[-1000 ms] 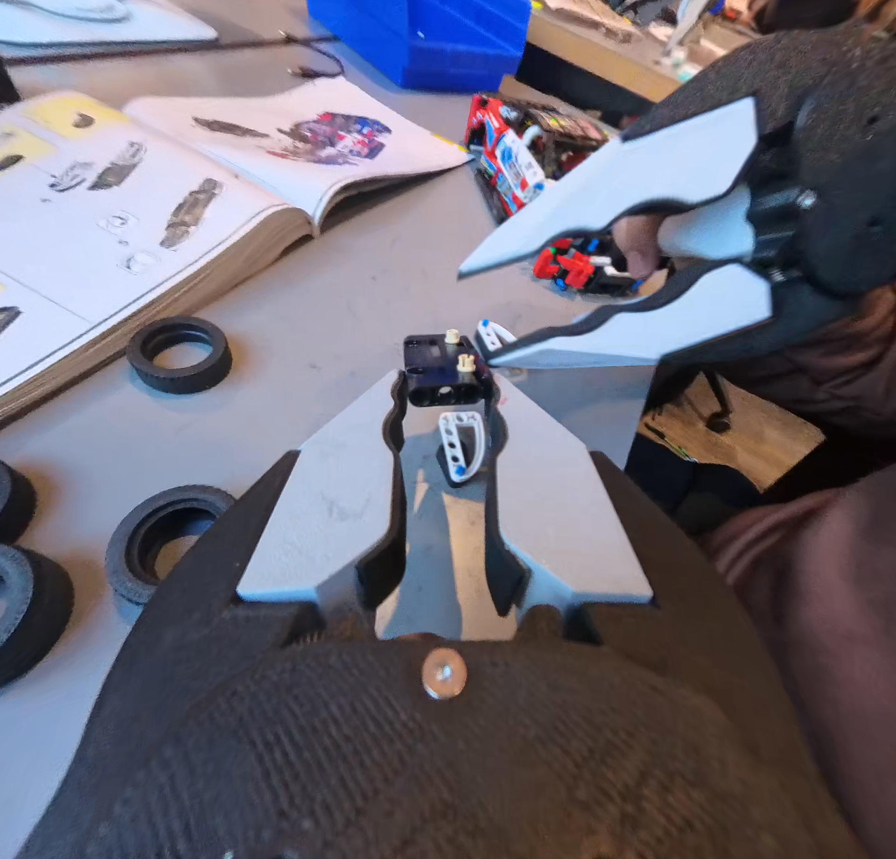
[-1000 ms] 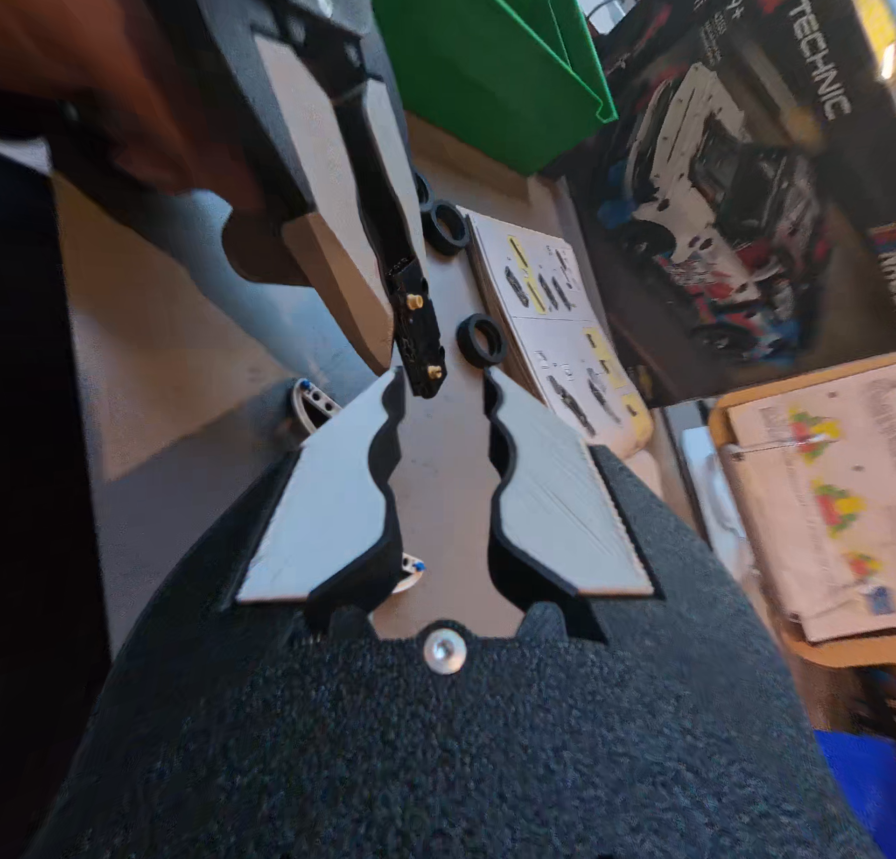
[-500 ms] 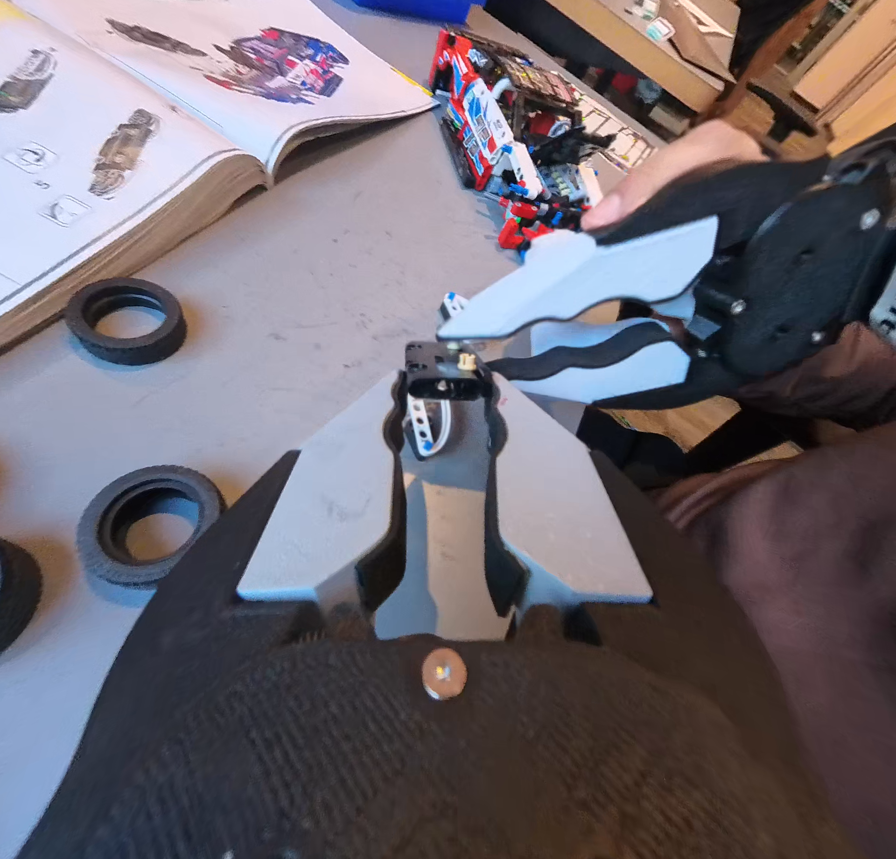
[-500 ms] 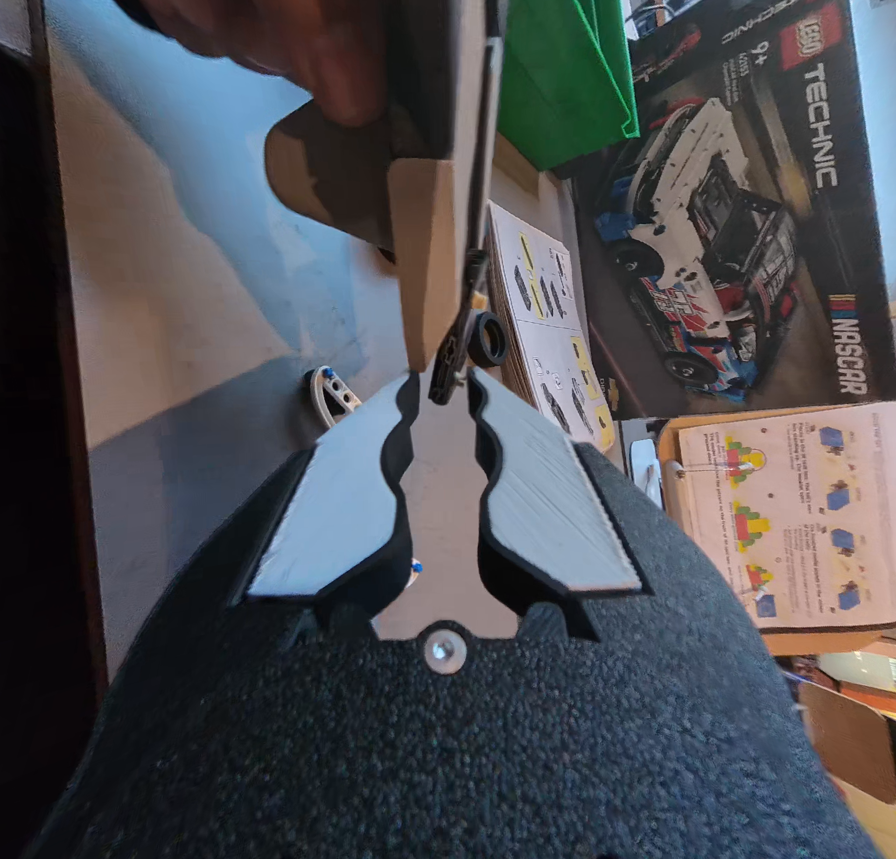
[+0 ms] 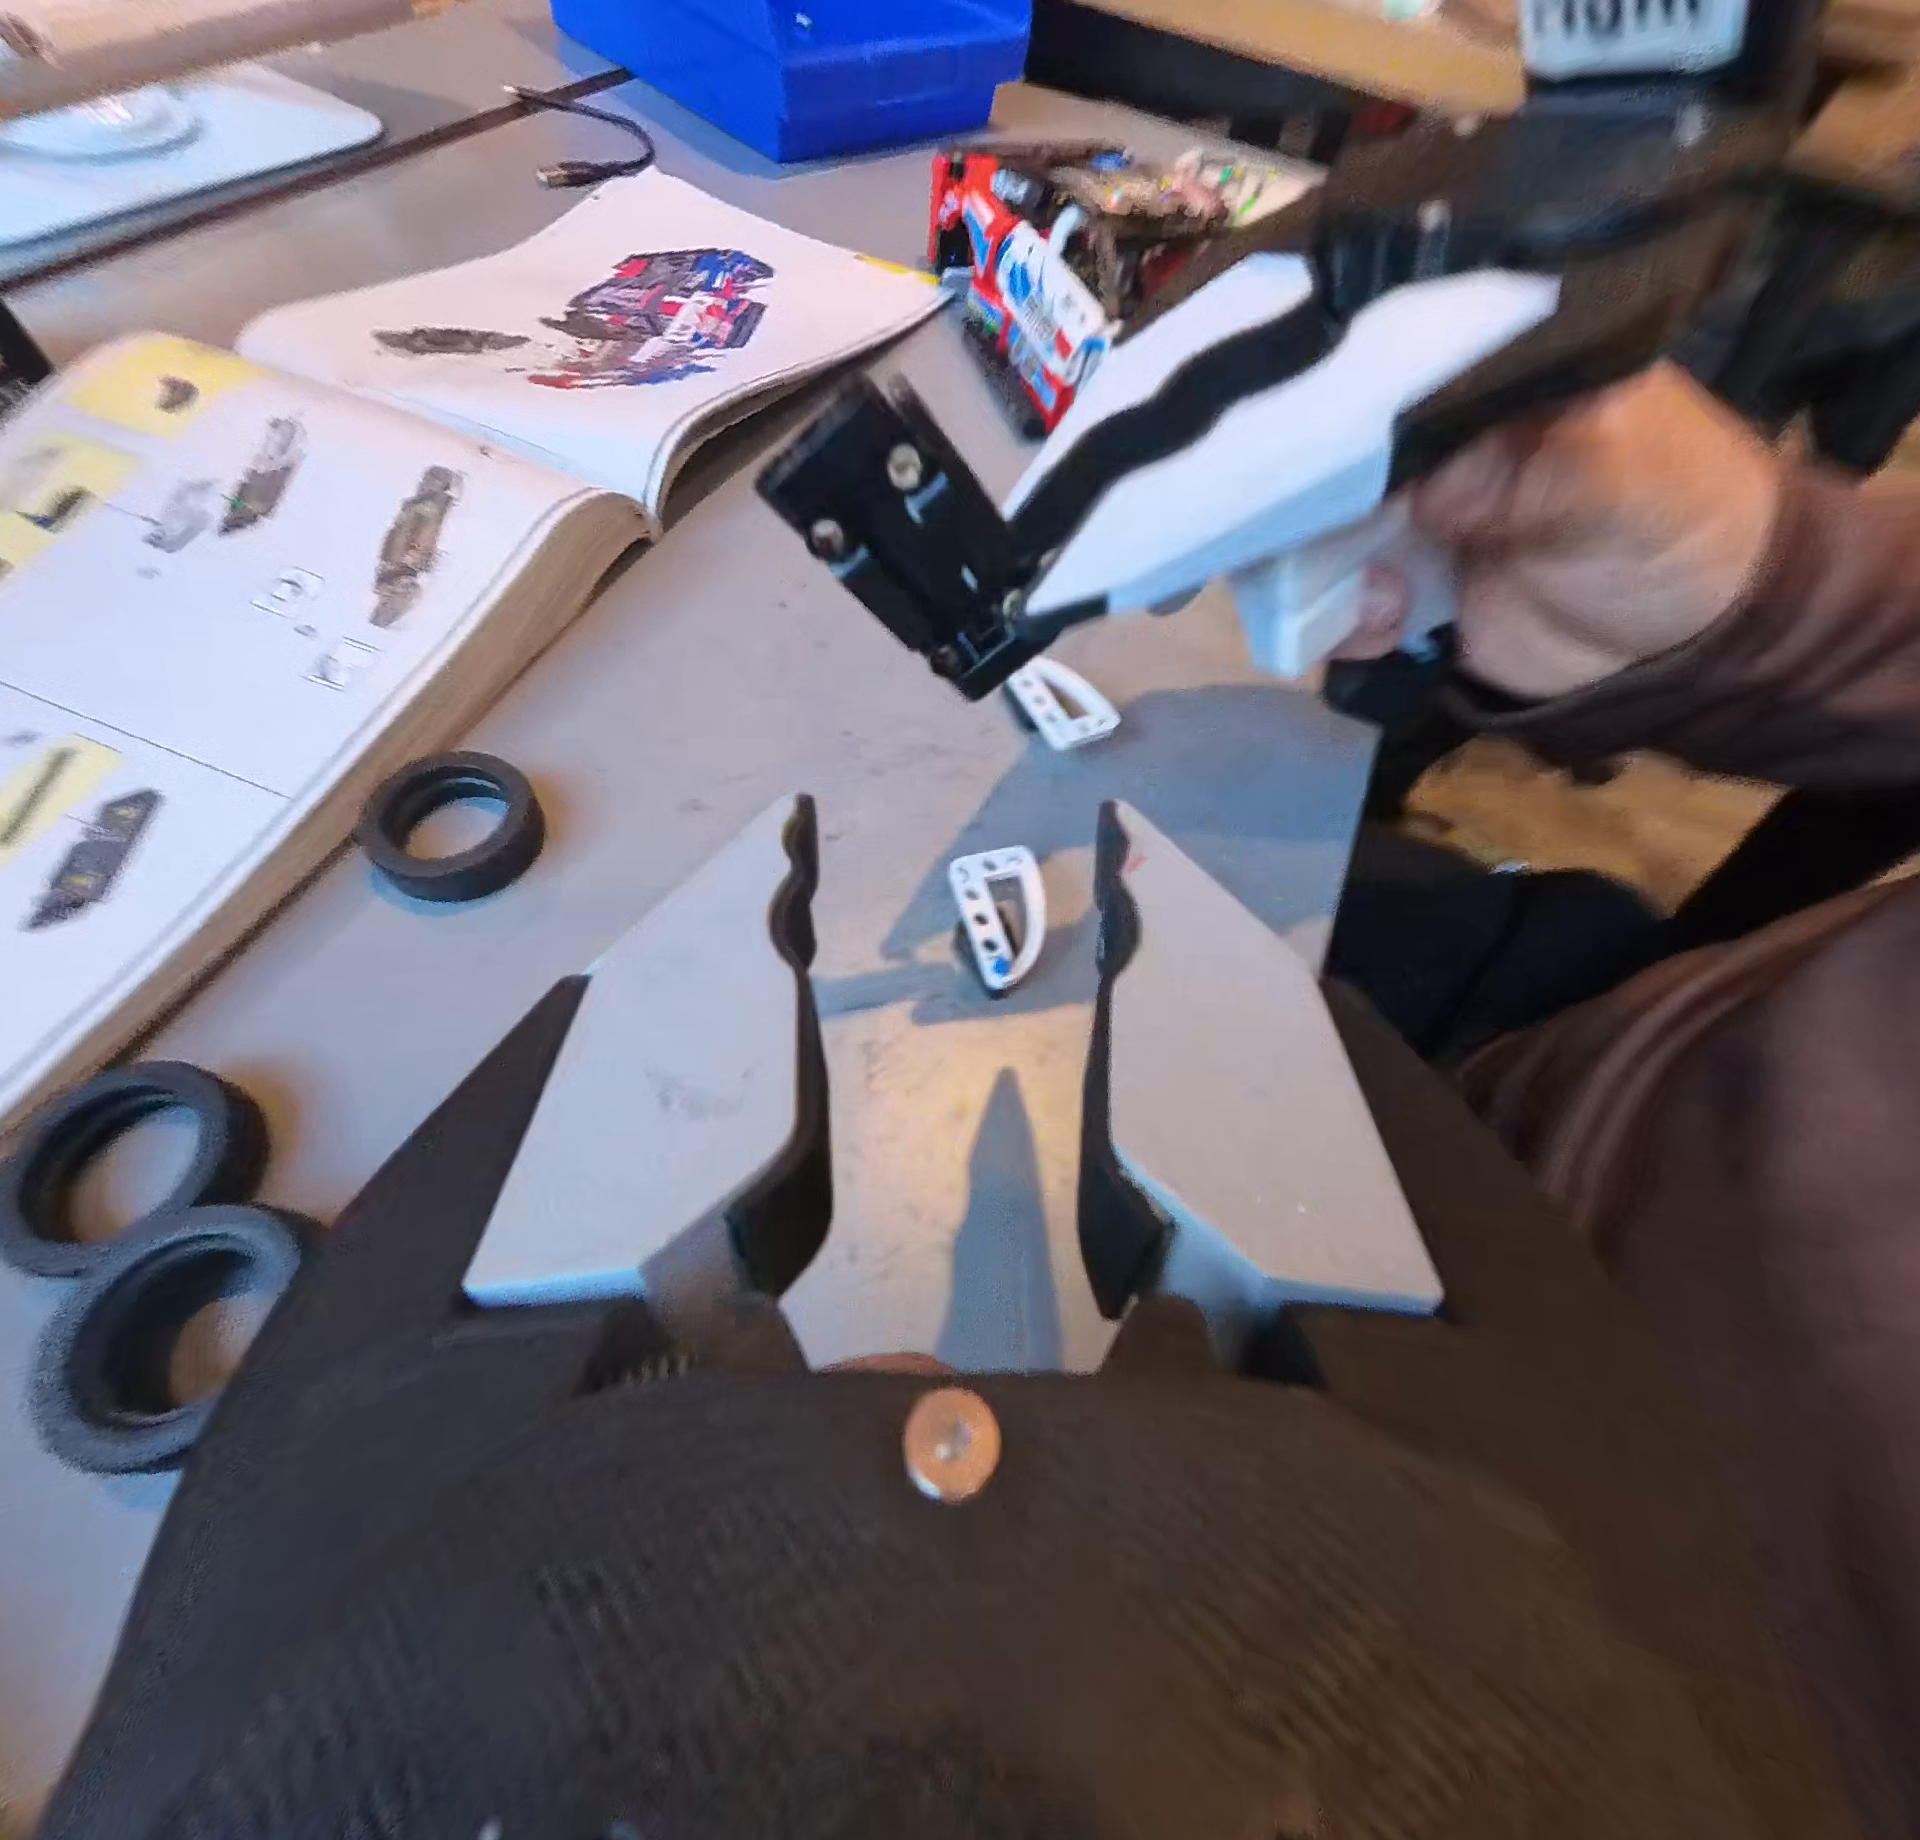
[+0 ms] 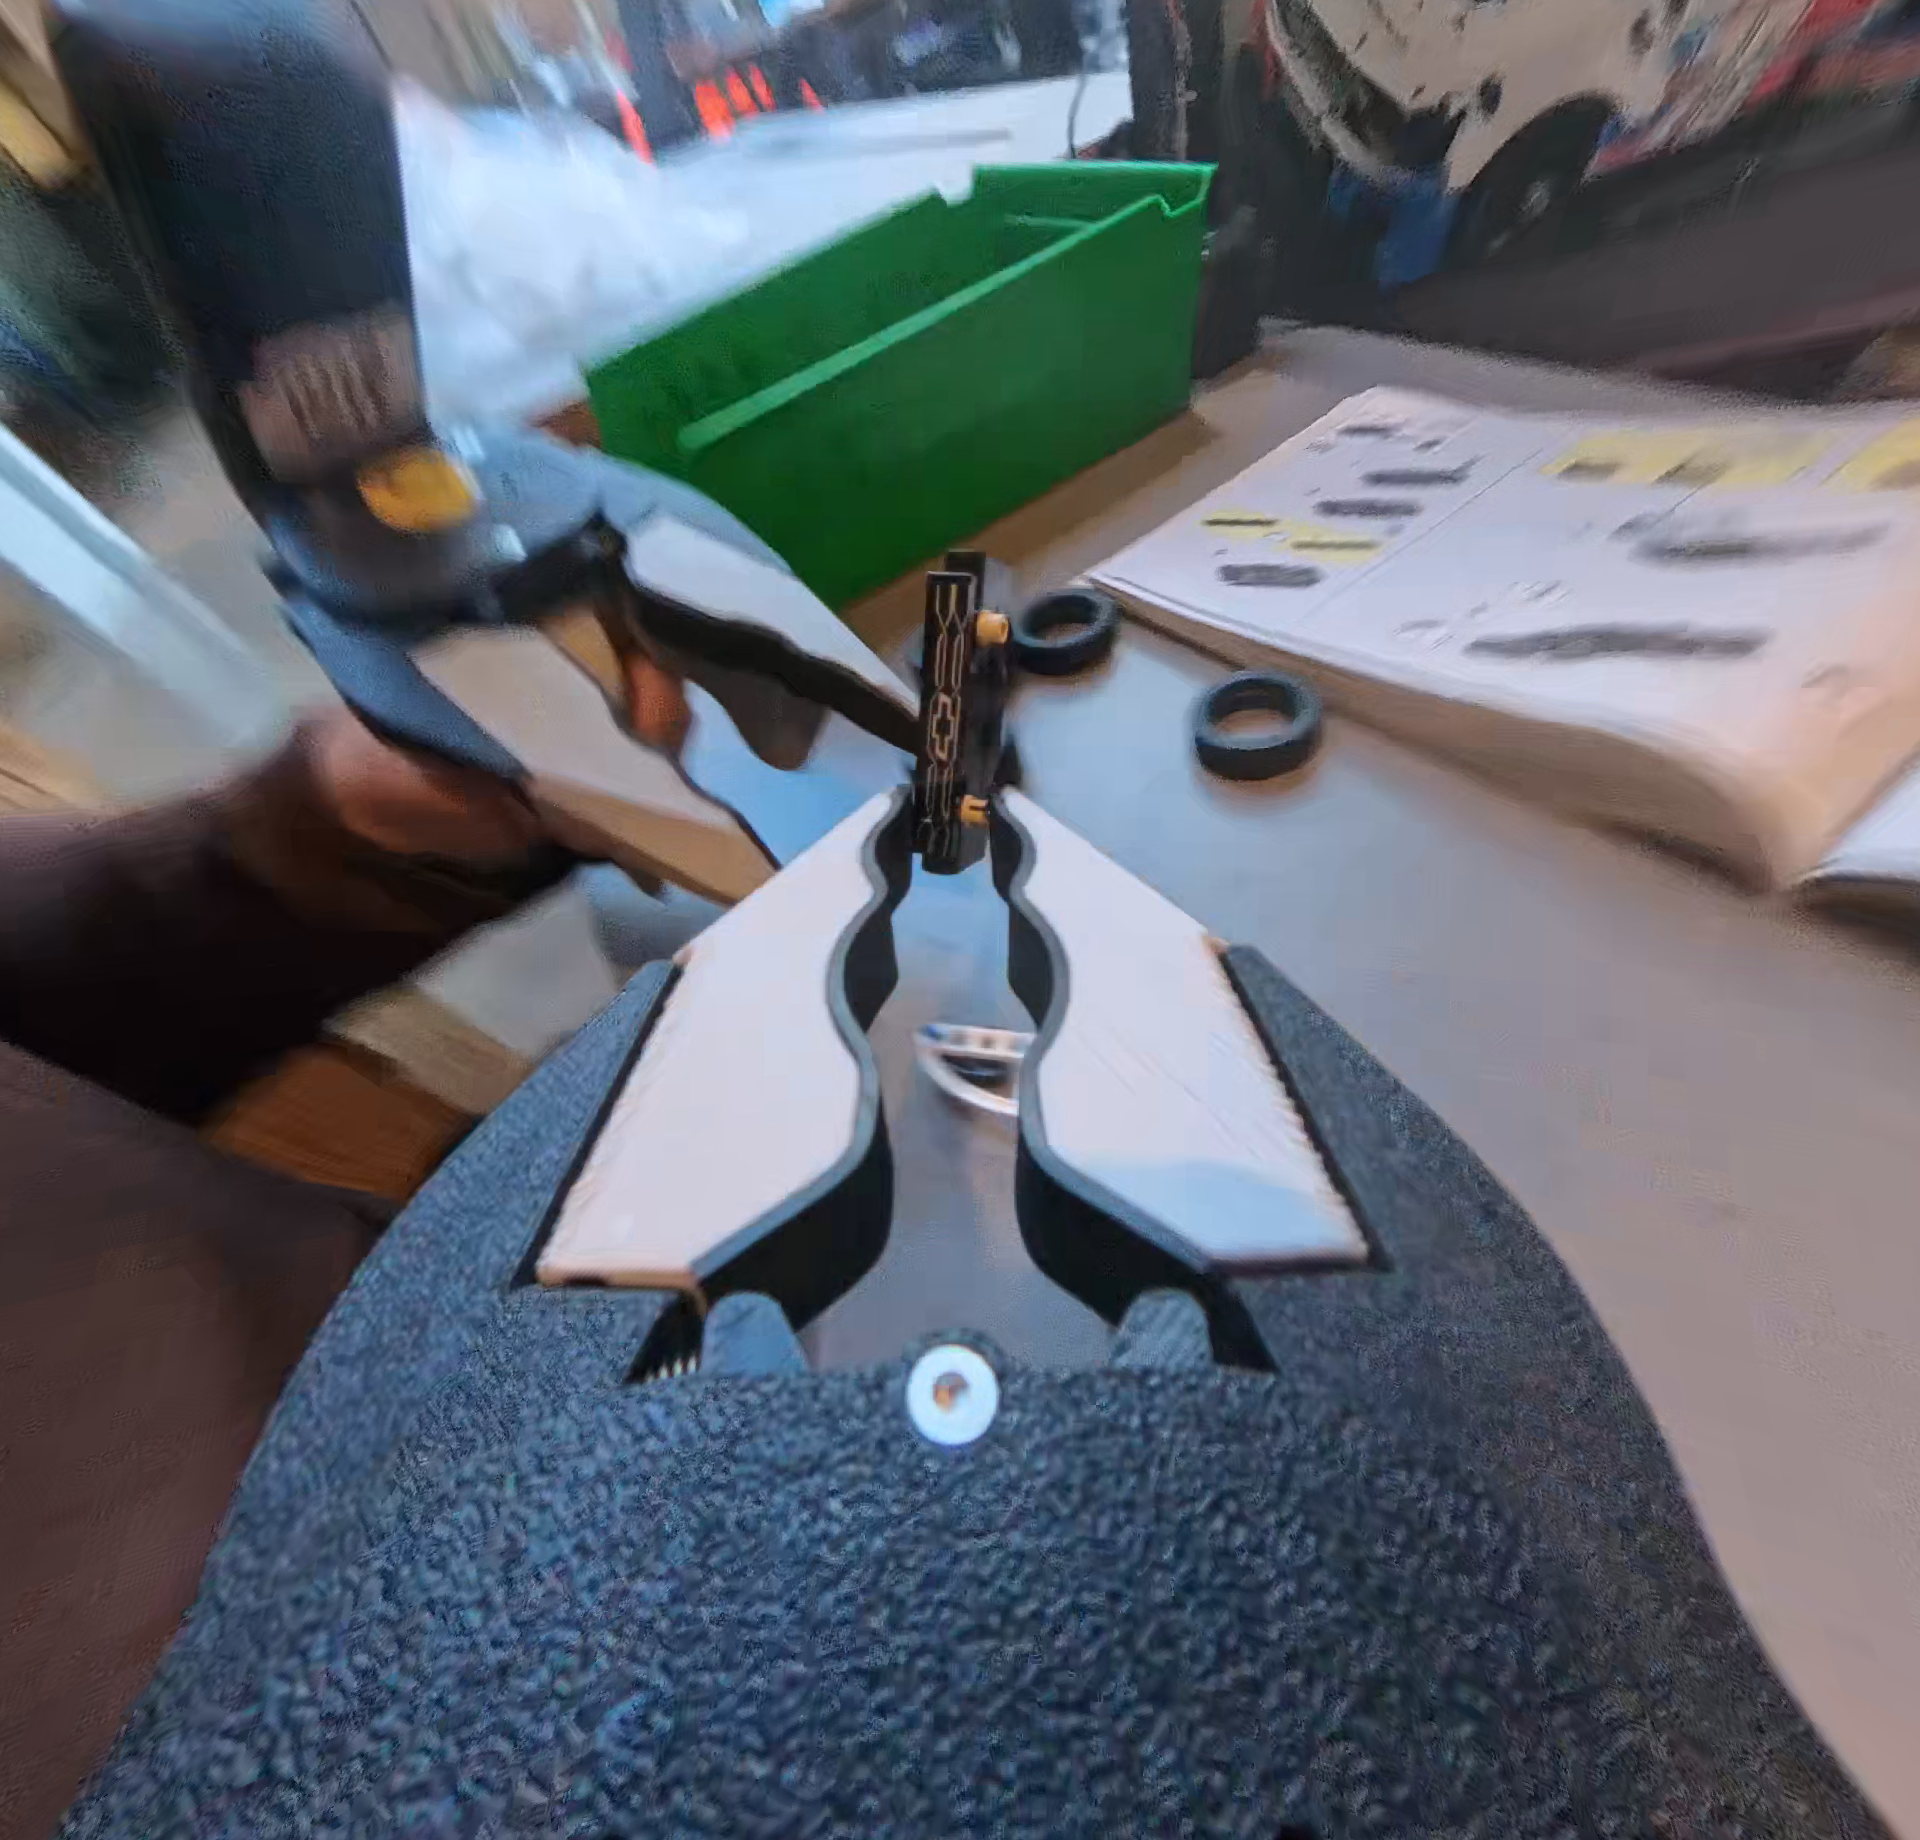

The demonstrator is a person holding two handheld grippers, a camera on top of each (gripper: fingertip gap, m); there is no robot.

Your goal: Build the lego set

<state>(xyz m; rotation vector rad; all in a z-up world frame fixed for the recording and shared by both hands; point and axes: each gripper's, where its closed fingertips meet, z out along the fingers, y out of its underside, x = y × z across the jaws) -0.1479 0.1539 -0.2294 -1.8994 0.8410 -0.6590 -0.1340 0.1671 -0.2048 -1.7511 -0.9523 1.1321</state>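
Black textured left tool [image 5: 951,834] with pale wavy-edged fingers [image 5: 665,1115], silver screw, brown sleeves.

black piece [image 5: 896,533] – tan pins | tyre [image 5: 453,825] – black | bin [image 6: 914,408] green

A flat black rectangular lego assembly [image 5: 894,533] with small tan pins on its face hangs tilted in the air, pinched at one corner. Two white curved lego panels with rows of holes lie on the grey surface [image 5: 644,751]: one [image 5: 995,915] stands on edge showing a blue pin, the other [image 5: 1065,701] lies just under the black piece. Black rubber tyres [image 5: 452,826] rest flat near the open instruction booklet [image 5: 312,502], and a partly built red, white and blue lego car [image 5: 1023,252] sits beyond.
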